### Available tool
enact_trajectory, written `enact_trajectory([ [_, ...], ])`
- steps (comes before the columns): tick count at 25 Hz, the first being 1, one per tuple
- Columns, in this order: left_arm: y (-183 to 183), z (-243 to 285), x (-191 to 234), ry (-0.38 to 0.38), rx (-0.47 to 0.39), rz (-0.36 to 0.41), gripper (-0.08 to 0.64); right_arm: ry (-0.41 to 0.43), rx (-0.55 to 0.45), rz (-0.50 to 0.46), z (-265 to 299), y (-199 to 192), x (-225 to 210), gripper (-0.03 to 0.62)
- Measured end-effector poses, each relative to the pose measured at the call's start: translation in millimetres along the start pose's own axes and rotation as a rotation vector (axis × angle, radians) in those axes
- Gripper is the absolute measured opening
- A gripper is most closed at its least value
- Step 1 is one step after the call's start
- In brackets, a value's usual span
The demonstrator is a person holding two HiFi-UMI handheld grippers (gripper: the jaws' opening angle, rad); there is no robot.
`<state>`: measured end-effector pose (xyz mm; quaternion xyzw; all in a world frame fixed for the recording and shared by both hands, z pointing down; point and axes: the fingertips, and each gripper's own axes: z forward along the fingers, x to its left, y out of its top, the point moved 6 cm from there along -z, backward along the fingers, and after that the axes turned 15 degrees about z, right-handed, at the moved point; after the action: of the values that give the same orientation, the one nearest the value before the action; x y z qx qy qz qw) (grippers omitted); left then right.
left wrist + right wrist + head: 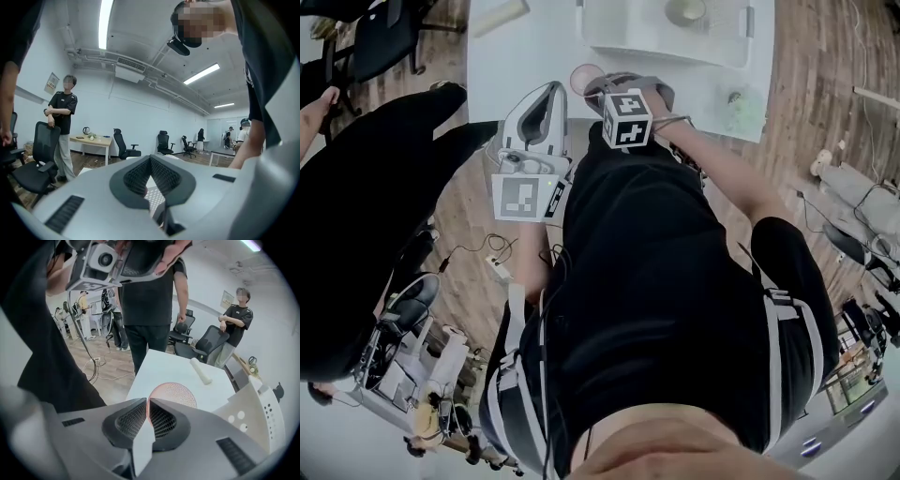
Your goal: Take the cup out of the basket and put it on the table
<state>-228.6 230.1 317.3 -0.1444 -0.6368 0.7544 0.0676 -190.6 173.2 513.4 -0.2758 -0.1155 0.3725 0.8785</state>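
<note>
Right gripper (147, 402) has its jaws pinched on the near rim of the pink dotted cup (177, 392), just ahead of the claw, white table (161, 366) behind it. Further out lies a white roll (200, 371); the perforated white basket (258, 411) sits to the claw's right.

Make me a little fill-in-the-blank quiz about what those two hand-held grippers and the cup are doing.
1. The right gripper pinches the pinkish cup by its ____.
2. The jaws of the left gripper are ____, with nothing between them.
3. The basket on the table is coloured ____.
Missing words: rim; shut; white.
</note>
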Motion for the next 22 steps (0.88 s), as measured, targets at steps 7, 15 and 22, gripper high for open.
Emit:
enact_trajectory([
  [7,-13,-9,13,0.030,0.027,-0.018,0.020,-0.001,0.051,-0.022,36,3,-9,0.034],
  [15,-15,-14,15,0.045,0.036,-0.025,0.020,0.000,0.095,-0.047,48,-2,-6,0.034],
  [22,-16,-14,15,0.036,0.037,-0.019,0.020,-0.024,0.095,-0.054,48,-3,-3,0.035],
])
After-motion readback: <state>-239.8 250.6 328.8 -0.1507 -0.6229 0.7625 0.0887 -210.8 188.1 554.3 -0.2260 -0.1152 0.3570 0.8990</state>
